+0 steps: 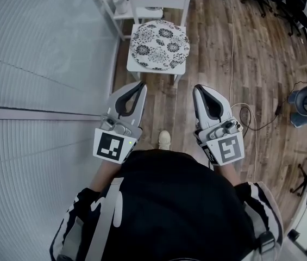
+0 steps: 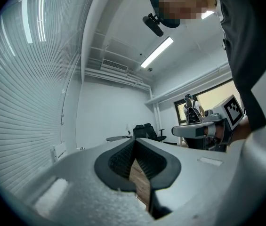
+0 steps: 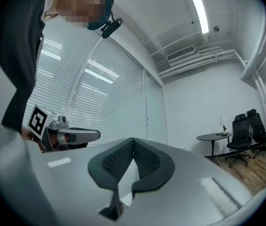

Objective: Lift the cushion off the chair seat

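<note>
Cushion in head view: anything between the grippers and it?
Nothing visible. Only bare wood floor lies between the floral cushion on the white chair and the left gripper and right gripper, both shut and empty.

I count one white chair (image 1: 156, 71) and one floral cushion (image 1: 159, 44). There are two grippers, left (image 1: 141, 84) and right (image 1: 196, 87), with one marker cube apiece, so two cubes. Two black office chairs (image 3: 240, 128), one strip light (image 3: 199, 6), one shoe (image 1: 164, 140).
</note>
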The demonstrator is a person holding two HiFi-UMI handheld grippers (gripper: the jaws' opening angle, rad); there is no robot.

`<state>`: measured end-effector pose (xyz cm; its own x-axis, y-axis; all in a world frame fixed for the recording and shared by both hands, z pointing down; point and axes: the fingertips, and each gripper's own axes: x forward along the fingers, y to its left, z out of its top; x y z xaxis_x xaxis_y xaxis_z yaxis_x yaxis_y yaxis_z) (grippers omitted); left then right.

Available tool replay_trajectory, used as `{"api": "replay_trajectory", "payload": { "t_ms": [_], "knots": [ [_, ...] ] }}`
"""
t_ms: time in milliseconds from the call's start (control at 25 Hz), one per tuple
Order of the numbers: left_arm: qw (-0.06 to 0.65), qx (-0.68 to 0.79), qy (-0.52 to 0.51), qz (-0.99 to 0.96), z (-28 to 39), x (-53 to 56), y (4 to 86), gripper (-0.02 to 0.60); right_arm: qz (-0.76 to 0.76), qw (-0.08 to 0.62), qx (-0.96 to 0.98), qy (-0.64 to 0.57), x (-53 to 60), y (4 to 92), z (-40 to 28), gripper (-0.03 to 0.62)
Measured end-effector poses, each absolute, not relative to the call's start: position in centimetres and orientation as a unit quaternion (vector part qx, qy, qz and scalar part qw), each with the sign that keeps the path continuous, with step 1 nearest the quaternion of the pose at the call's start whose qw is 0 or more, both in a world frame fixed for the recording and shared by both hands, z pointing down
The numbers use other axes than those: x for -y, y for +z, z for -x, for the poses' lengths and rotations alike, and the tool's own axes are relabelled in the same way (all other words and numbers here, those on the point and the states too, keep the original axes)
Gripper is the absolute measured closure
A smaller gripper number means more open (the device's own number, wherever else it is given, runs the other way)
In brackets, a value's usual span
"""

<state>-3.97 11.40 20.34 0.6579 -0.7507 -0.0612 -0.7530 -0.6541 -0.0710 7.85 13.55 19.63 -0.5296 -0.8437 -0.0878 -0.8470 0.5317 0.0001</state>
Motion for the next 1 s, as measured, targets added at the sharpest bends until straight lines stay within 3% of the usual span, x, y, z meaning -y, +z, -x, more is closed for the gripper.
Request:
{"api": "replay_trajectory", "payload": {
  "t_ms": [1000],
  "knots": [
    [0.047,-0.435,0.006,0.899,4.4,-12.7,20.4,0.581,0.475,0.051,-0.879,0.022,-13.9,20.2,-9.1,0.597]
  ]
}}
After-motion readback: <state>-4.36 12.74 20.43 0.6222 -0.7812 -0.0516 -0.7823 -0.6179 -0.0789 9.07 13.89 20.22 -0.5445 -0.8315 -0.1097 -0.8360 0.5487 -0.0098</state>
